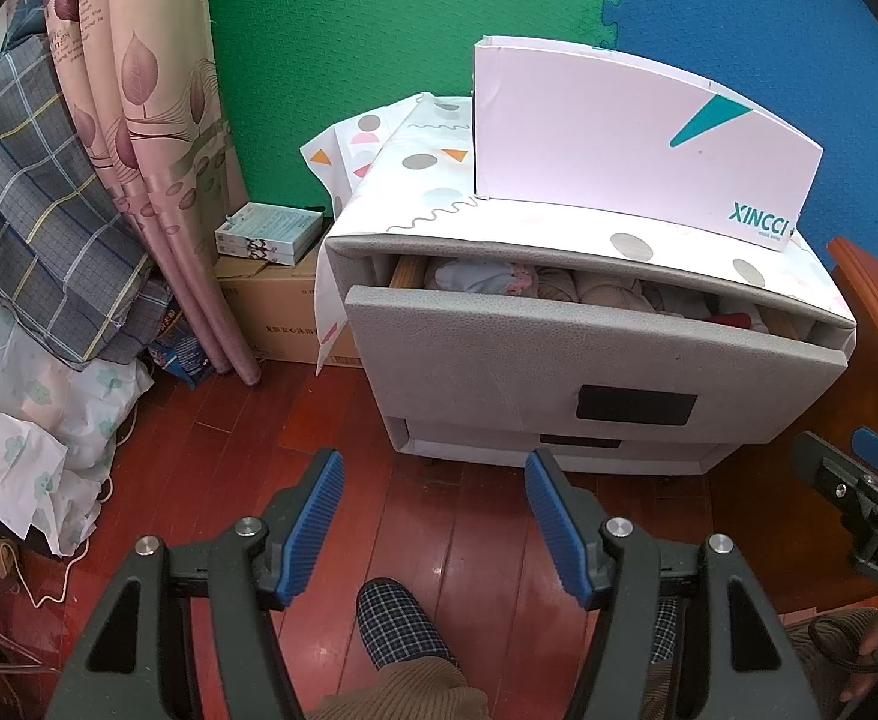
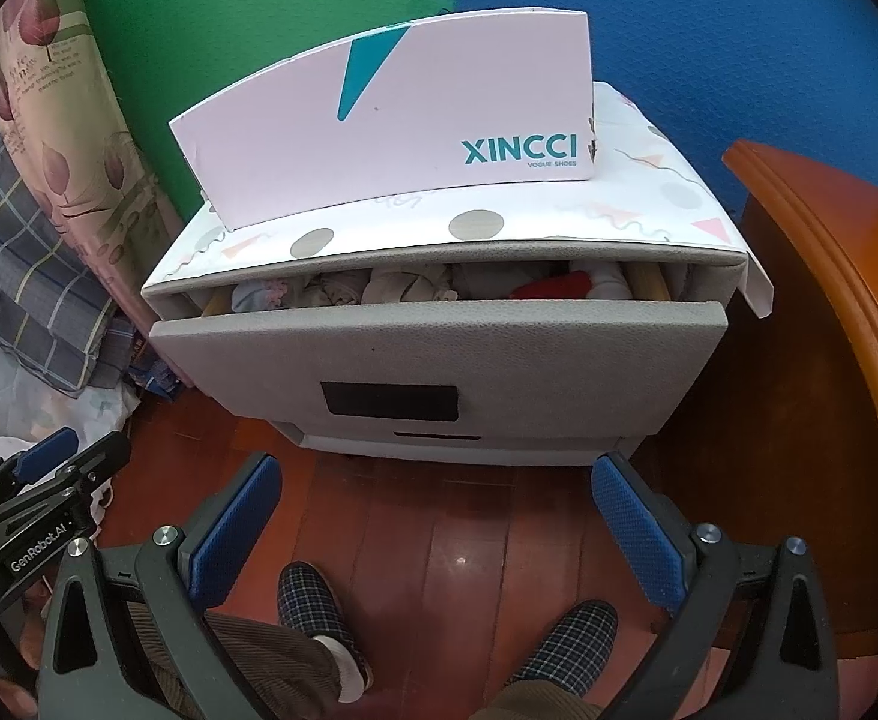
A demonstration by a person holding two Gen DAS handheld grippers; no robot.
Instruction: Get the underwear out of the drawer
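Observation:
A grey bedside cabinet [image 1: 589, 372] [image 2: 439, 354] stands on the red wood floor. Its top drawer [image 1: 559, 324] [image 2: 432, 330] is pulled a little way out. Folded underwear [image 1: 595, 291] [image 2: 402, 287] in pale blue, beige and red fills the gap behind the drawer front. My left gripper [image 1: 434, 471] hovers open over the floor in front of the cabinet, with nothing between its blue pads. Beside it, my right gripper [image 2: 435, 474] hangs open and empty, wider apart, short of the drawer front.
A pink shoe box [image 1: 631, 144] [image 2: 402, 120] stands on the cabinet's patterned cover. An orange wooden panel [image 2: 829, 360] rises at the right, a curtain [image 1: 138, 120] and folded bedding [image 1: 36, 210] at the left. A person's checked slippers [image 2: 312, 606] stand below the grippers. Cardboard boxes [image 1: 282, 312] sit beside the cabinet.

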